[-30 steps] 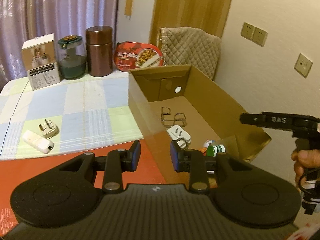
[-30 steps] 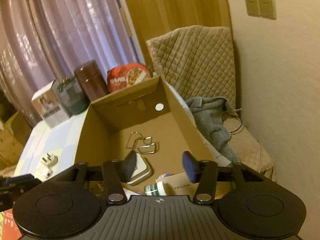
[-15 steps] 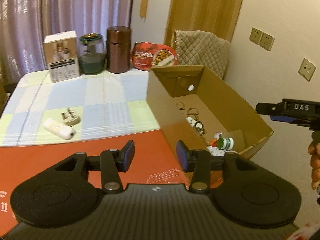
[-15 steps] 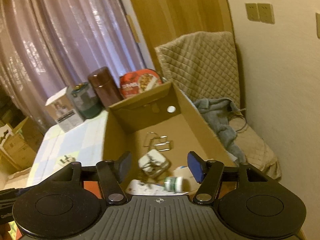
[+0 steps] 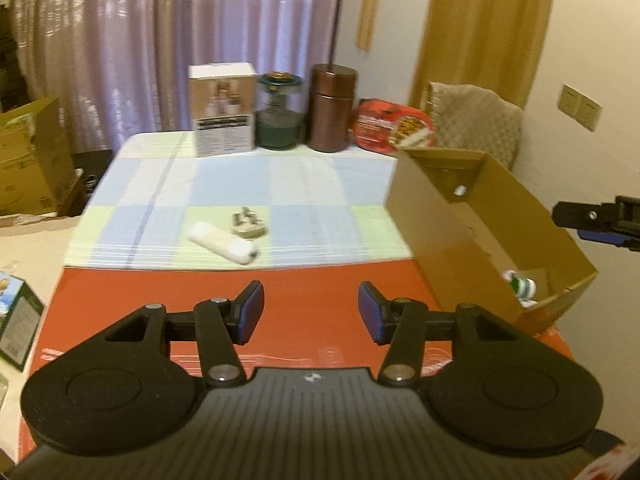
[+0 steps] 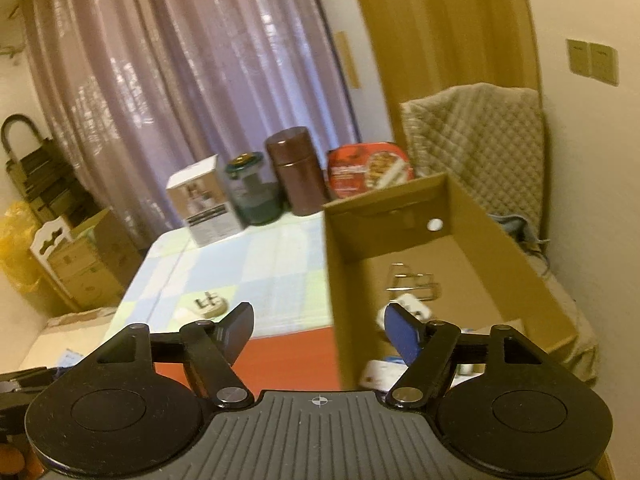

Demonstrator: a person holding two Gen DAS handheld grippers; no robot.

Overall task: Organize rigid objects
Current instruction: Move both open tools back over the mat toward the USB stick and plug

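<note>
A white plug [image 5: 249, 227] and a white stick-shaped gadget [image 5: 222, 245] lie touching on the checked cloth of the bench [image 5: 304, 184], well apart from the cardboard box [image 5: 448, 240] that already holds small items. Both claws are empty: the left claw [image 5: 311, 317] and the right claw [image 6: 318, 330] are opening. The step in hand looks like fetching; next, probably reach across and straddle the plug.
</note>
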